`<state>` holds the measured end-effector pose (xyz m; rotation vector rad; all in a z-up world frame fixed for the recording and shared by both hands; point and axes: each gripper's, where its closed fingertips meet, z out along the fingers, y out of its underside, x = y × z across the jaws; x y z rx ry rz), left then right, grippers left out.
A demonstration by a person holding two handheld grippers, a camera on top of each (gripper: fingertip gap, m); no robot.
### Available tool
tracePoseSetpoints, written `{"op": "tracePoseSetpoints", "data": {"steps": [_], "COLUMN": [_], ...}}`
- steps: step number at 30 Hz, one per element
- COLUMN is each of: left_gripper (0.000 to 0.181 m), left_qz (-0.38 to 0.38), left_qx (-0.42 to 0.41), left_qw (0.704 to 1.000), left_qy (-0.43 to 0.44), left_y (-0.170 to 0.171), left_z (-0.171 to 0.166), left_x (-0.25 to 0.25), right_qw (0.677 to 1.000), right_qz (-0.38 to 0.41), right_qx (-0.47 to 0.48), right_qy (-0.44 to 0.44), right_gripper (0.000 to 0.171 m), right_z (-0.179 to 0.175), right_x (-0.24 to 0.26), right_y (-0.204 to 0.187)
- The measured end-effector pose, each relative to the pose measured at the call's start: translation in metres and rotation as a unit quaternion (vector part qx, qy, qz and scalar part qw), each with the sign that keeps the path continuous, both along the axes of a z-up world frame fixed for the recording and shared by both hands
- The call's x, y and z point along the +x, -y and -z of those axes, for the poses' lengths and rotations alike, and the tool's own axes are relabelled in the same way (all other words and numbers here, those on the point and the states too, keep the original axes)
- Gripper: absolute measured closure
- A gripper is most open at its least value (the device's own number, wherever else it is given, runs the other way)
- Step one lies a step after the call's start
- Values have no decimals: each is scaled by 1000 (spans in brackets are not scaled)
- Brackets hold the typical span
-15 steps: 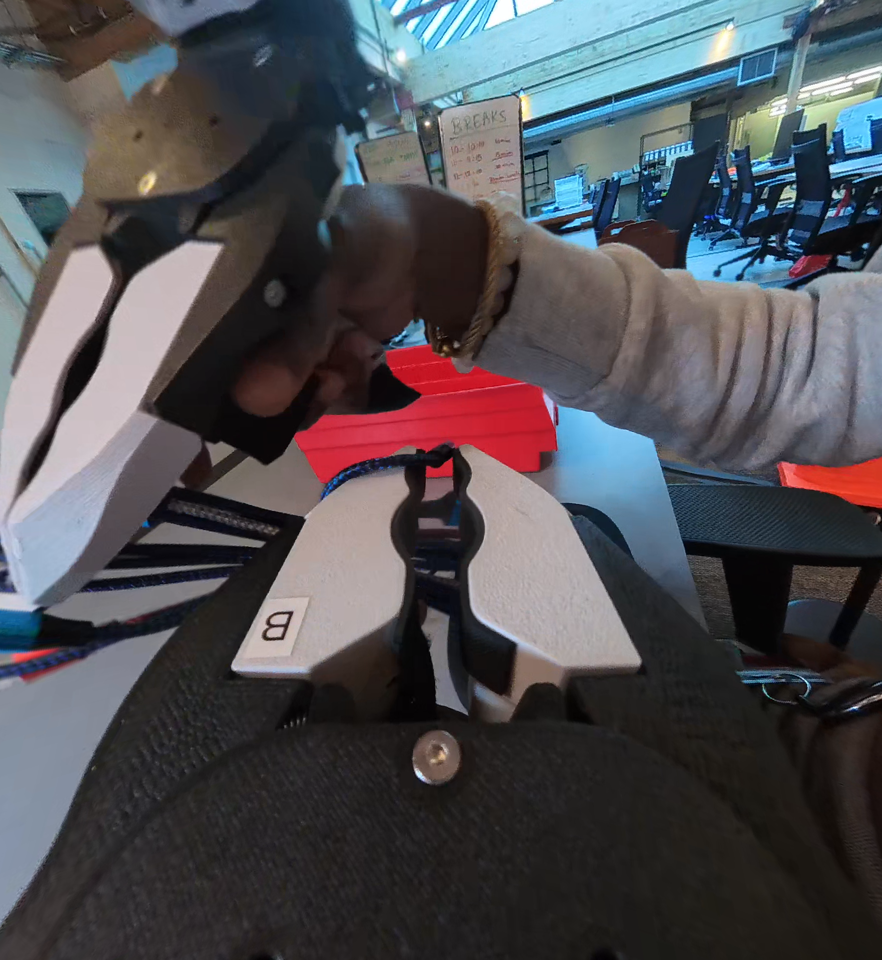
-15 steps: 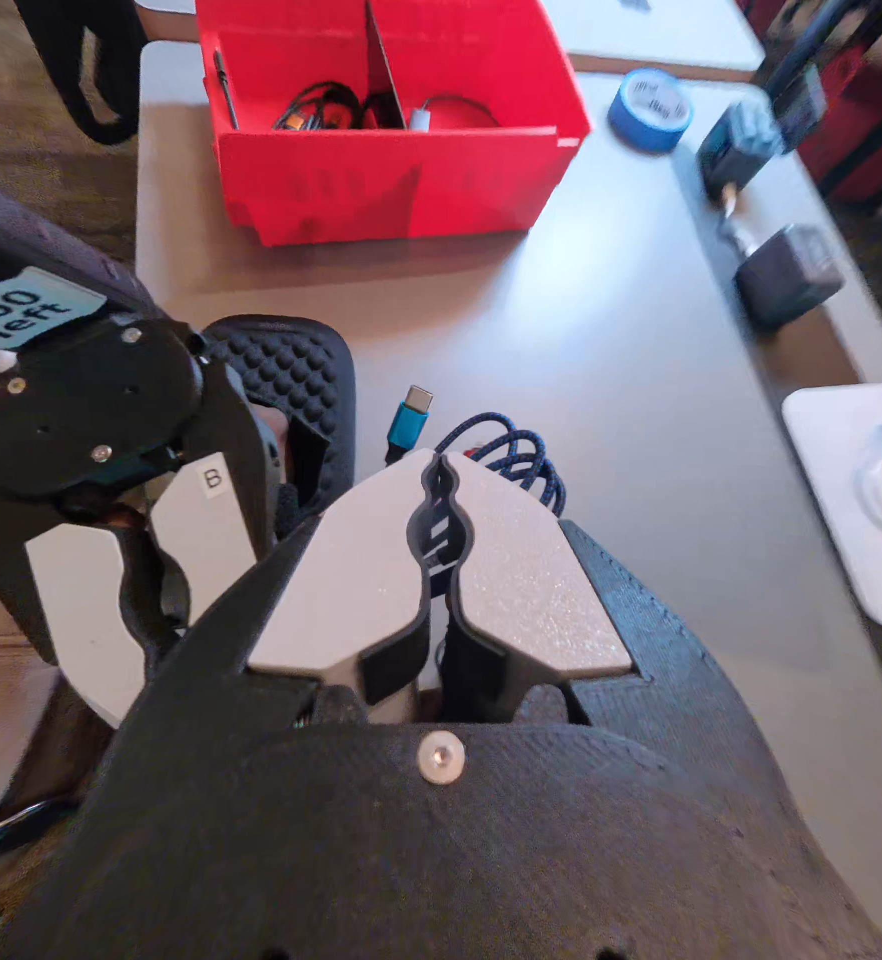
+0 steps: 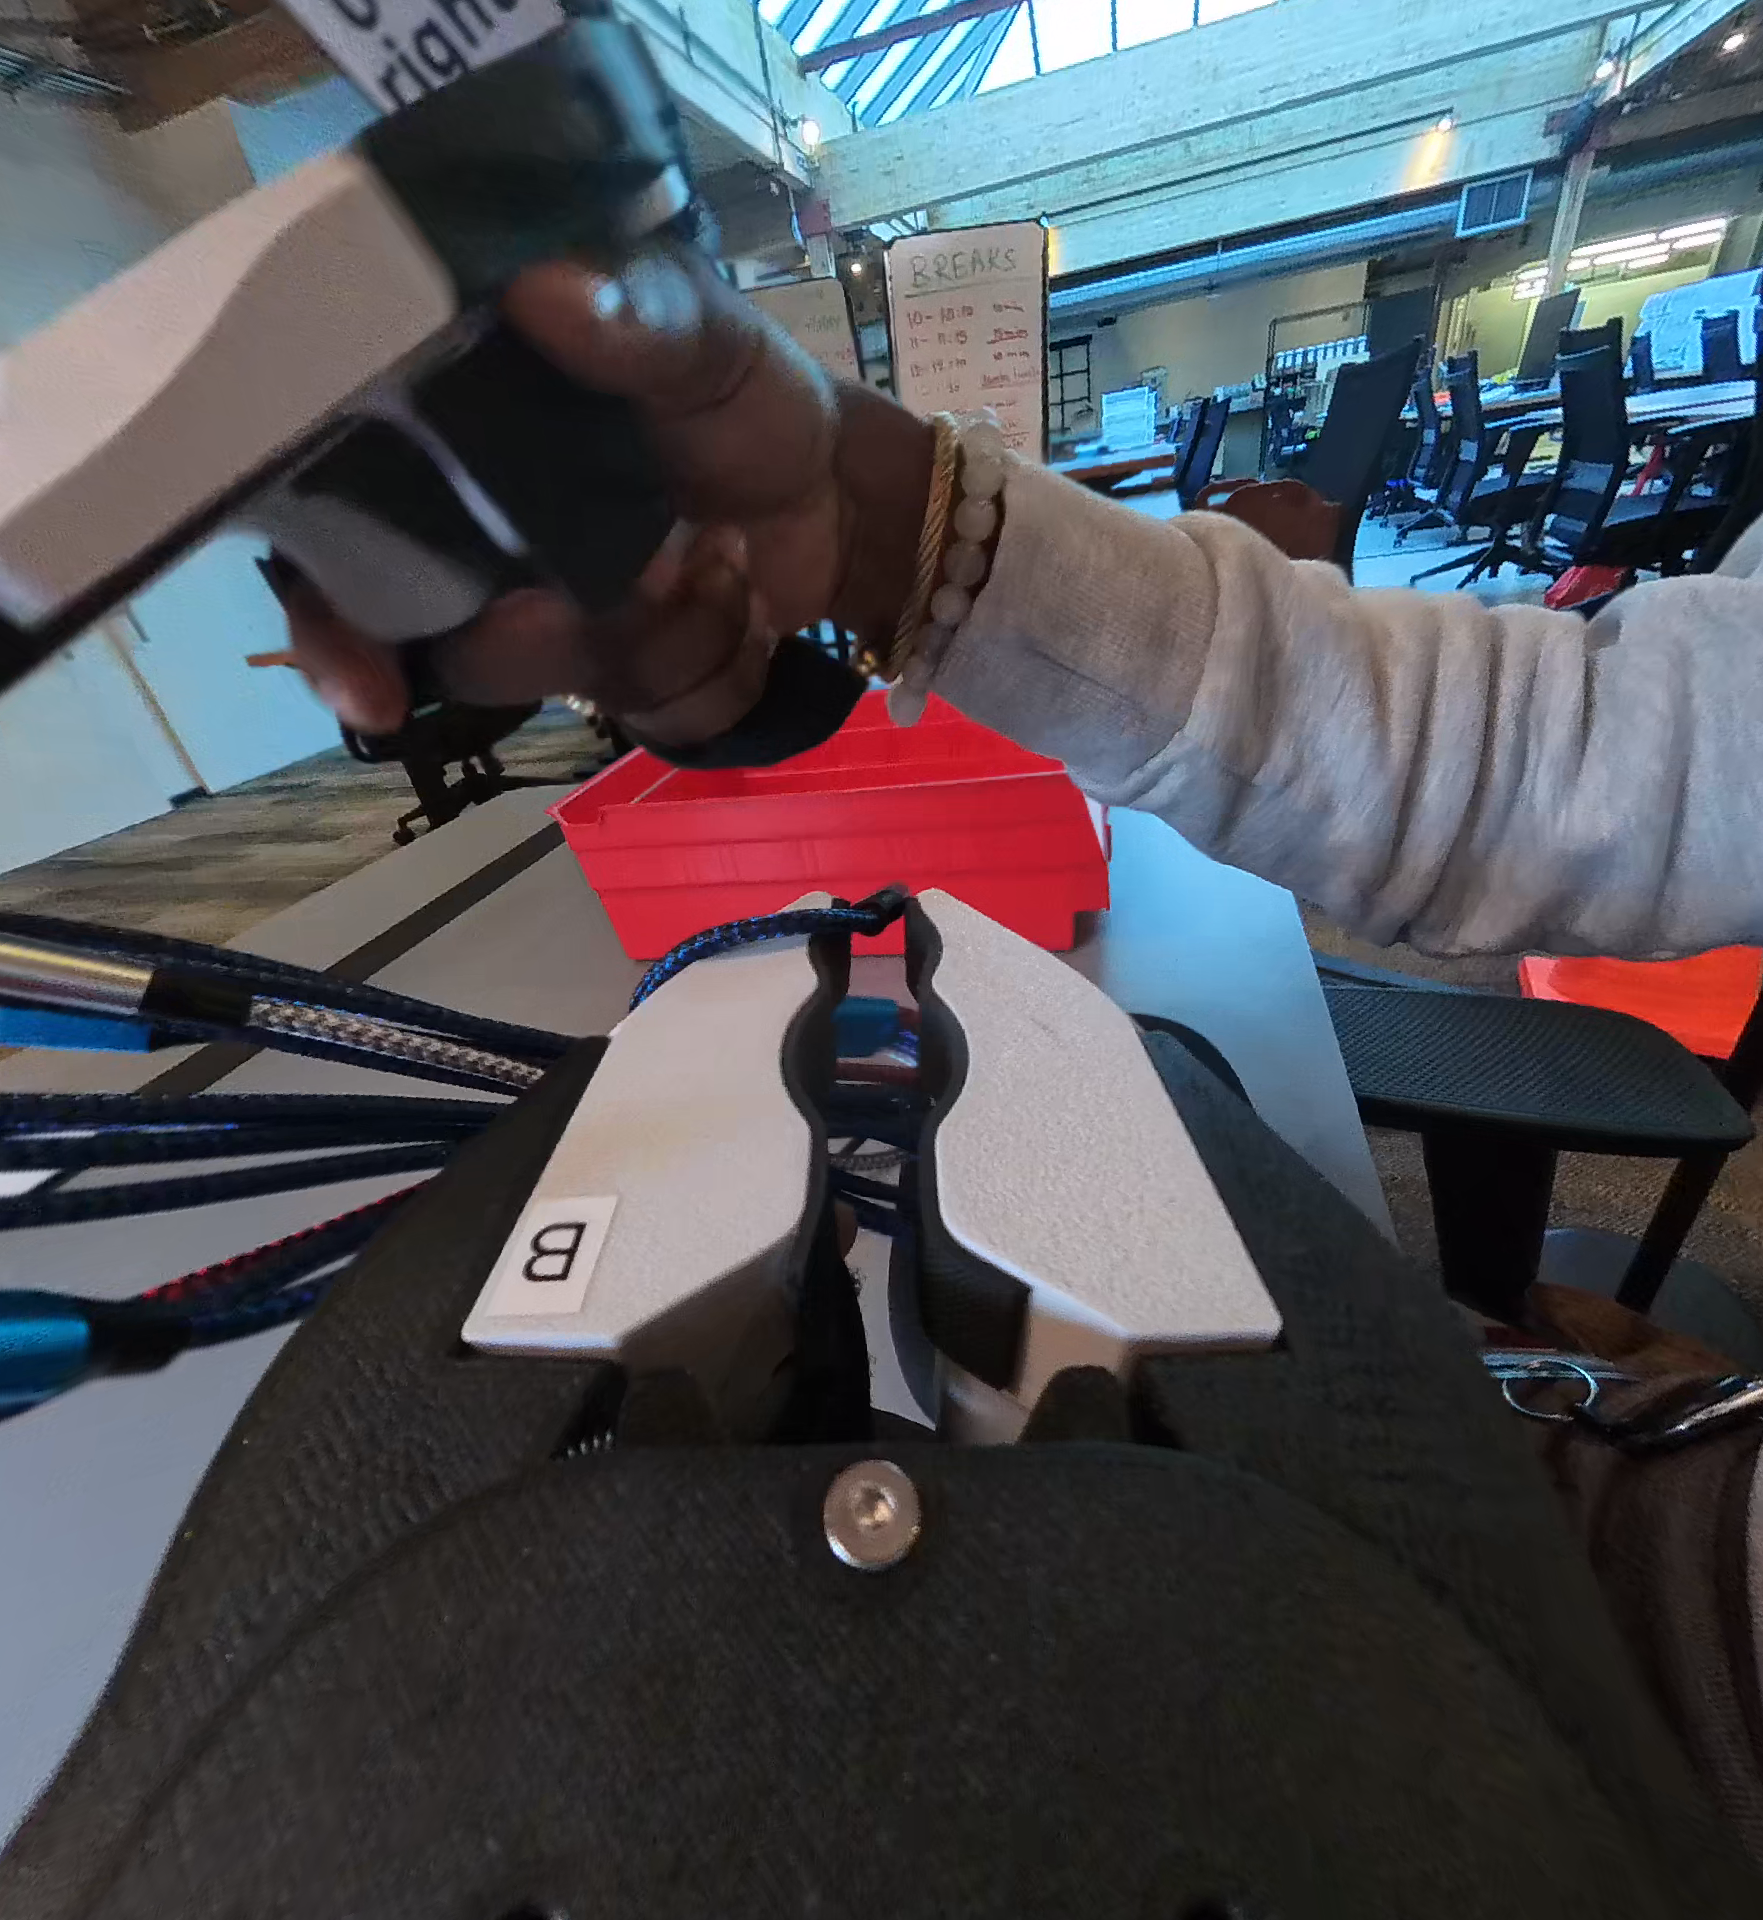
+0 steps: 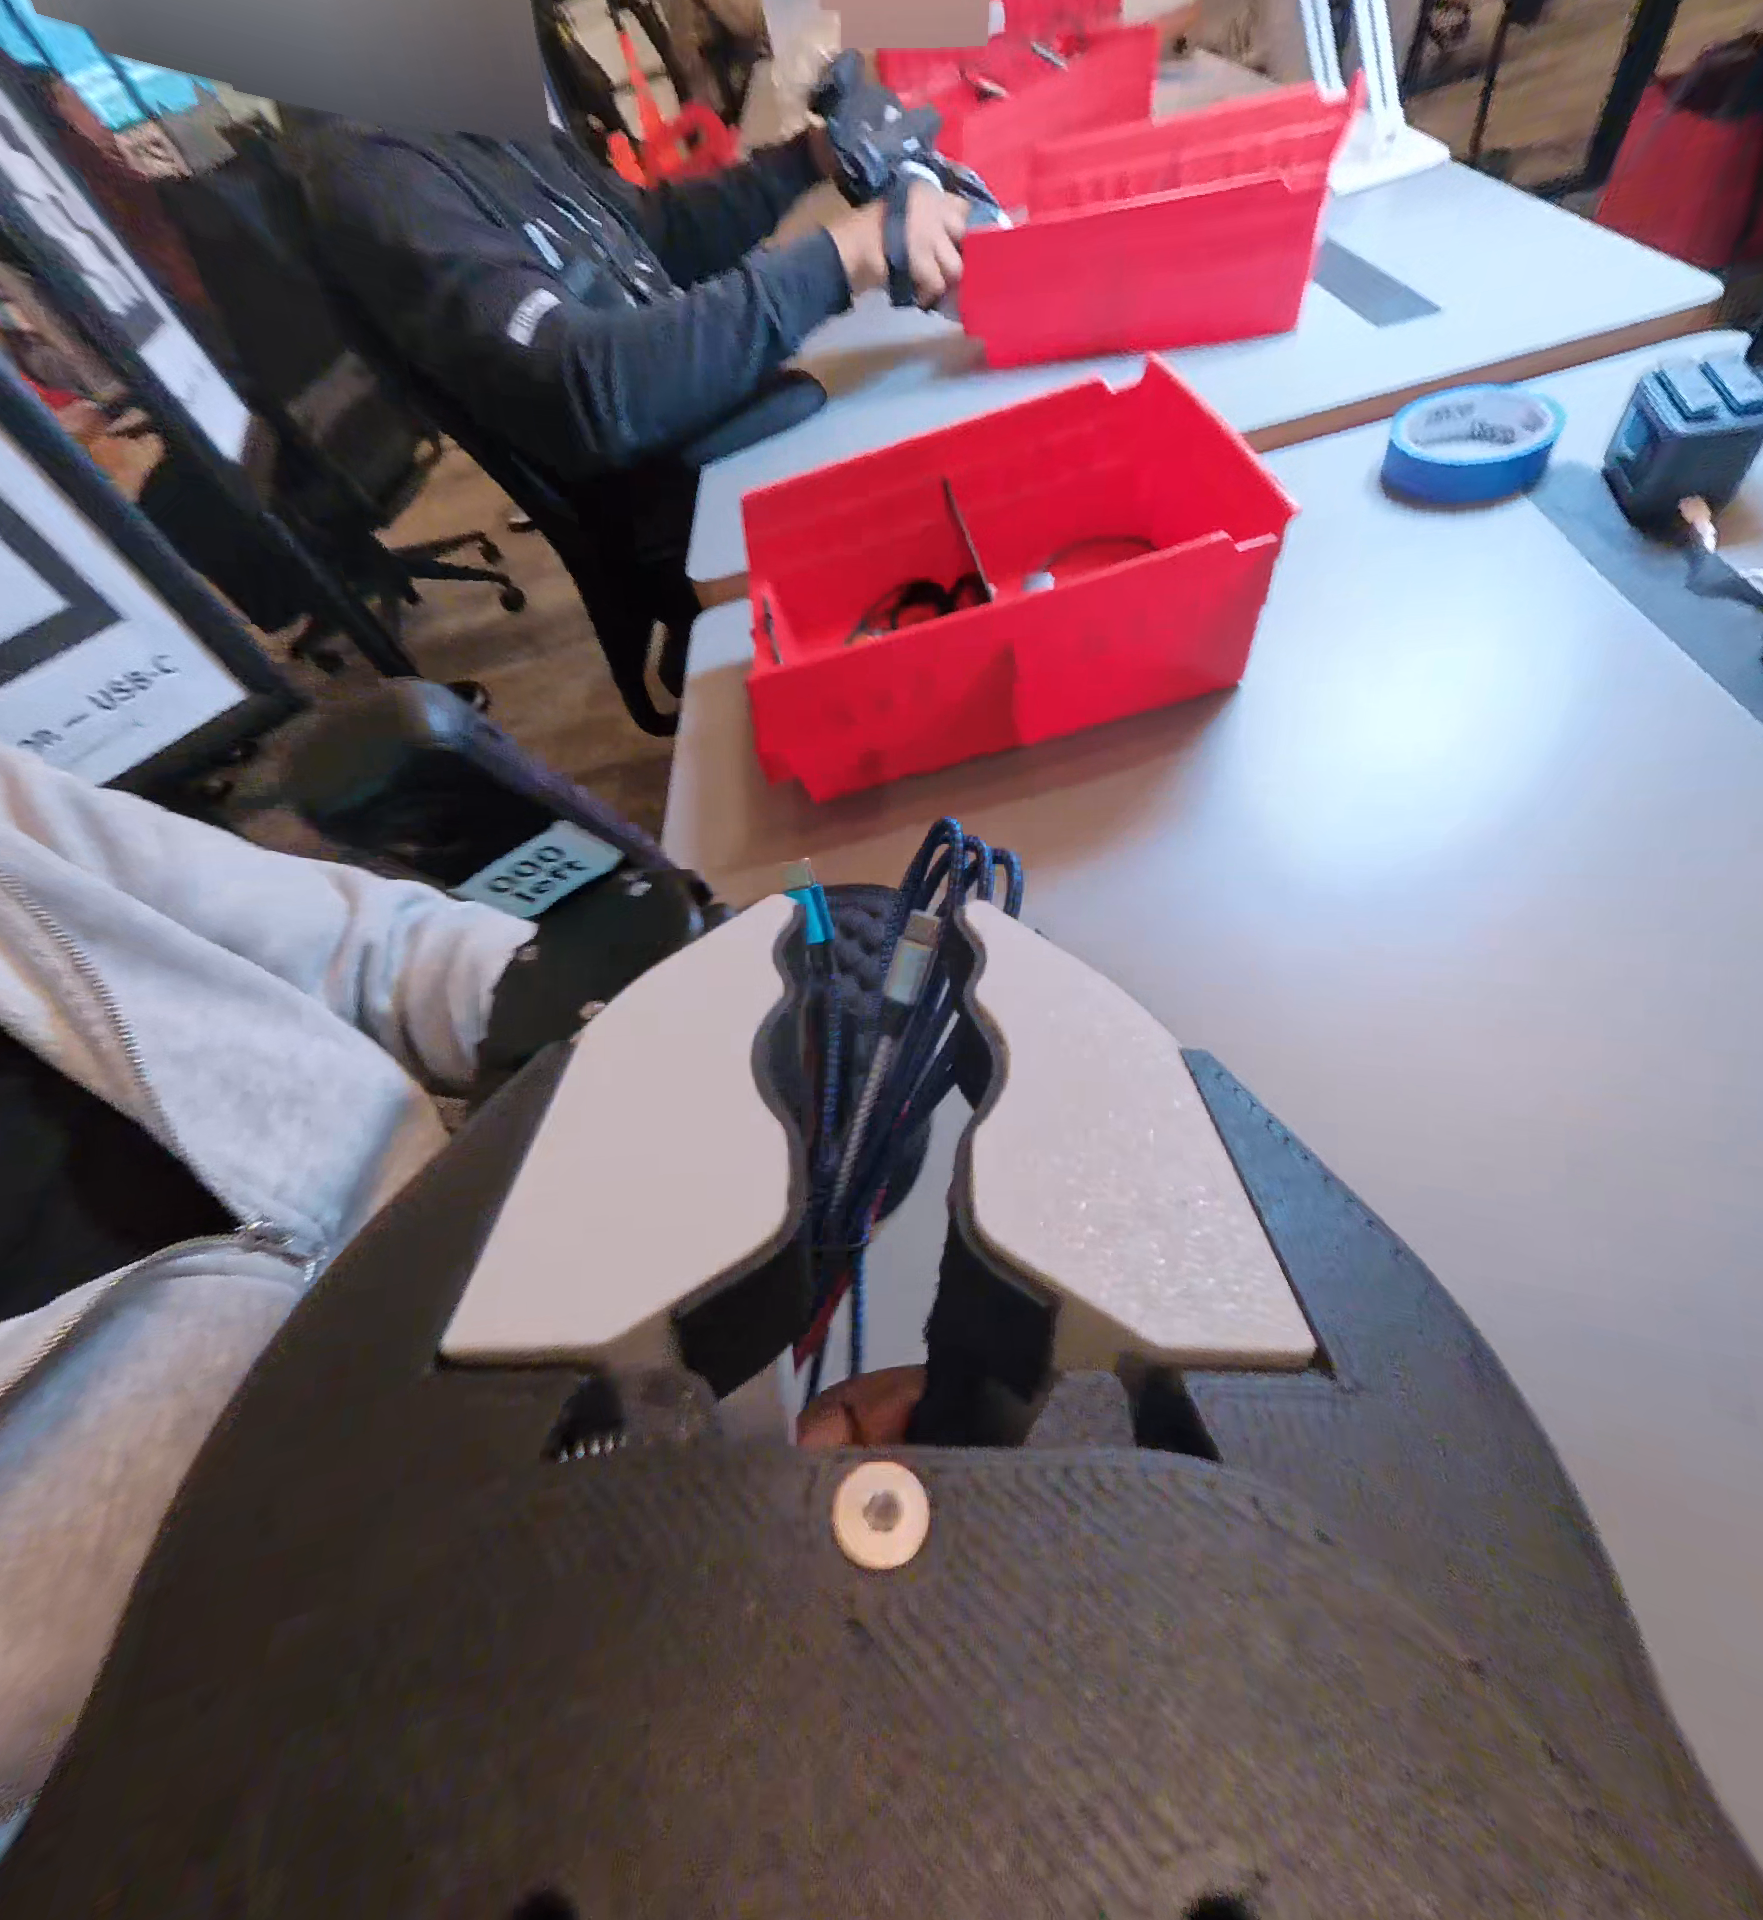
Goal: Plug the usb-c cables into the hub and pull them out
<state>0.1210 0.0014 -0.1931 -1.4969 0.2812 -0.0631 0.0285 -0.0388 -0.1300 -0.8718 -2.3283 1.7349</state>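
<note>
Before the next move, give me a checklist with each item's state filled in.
1. Left claw shut on the cable bundle: ok.
2. Right claw open and holding nothing: ok.
3. Blue connector tip exposed, pointing toward the red bin: ok.
4. Silver connector separated from the other cords: not ok, it lies among them.
5. Hub located: not ok, neither view shows it.
</note>
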Motion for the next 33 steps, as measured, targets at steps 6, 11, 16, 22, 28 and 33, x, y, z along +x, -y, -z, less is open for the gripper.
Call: {"op": "tracePoseSetpoints", "data": {"steps": [6,11,16,22,28,33], "left_gripper": [171,170,171,171,170,171], "left_qz": [-3,3,5,2,0,5], "left_qx": [4,6,13,22,32,37], "left_qw": [1000,1000,1000,1000,999,999], "left_qy": [4,12,19,15,17,19], "left_y": [2,4,8,15,20,24], "left_z": [-2,-5,-10,-16,-21,-22], "left_x": [-3,-3,-6,-12,-17,-20], "right_qw": [993,987,982,934,874,870], "right_qz": [-22,-13,-44,-123,-229,-275], "right_qx": [-19,4,132,335,425,408], "right_qy": [-115,-160,-126,-34,-52,-26], "right_gripper": [129,84,75,94,114,132], "right_z": [-39,-46,18,129,183,201], "right_x": [41,93,142,175,175,168], "right_y": [-9,-17,-19,-30,-27,-27]}}
